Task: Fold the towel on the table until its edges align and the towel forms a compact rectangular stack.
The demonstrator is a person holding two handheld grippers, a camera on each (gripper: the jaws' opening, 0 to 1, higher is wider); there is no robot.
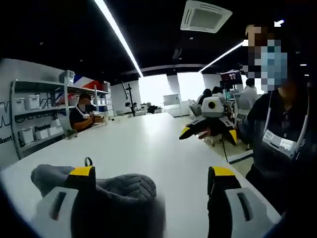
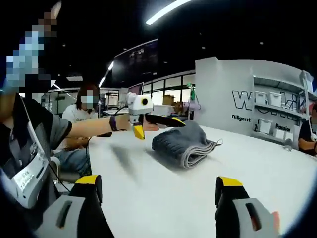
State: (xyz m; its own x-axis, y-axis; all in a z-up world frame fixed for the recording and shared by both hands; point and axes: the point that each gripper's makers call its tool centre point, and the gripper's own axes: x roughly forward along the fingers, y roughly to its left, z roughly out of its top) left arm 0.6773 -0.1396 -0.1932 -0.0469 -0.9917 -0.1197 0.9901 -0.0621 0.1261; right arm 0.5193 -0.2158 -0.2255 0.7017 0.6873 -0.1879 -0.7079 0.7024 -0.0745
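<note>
The towel (image 2: 184,143) was already folded into a small, thick grey bundle on the white table (image 2: 163,198). In the right gripper view it lay at about twelve o'clock from the right gripper (image 2: 156,188), well apart from it, with the layered edges facing the camera. These edges looked roughly aligned, although one corner loop stuck out at three o'clock of the bundle. In my judgement the folding was nearly or fully done, and only a last check of the edges remained.

The right gripper was released, its jaws spread wide over bare table and holding nothing. The left gripper (image 1: 151,178) was also spread open; in the left gripper view the towel (image 1: 99,186) lay just beside its left jaw, at about nine o'clock, and partly behind it. In the right gripper view the left gripper (image 2: 156,124) hovered close above the towel, at its ten o'clock.

On the shelves (image 1: 37,114) by the wall stood several white boxes (image 1: 27,102); what they contained I could not tell.
</note>
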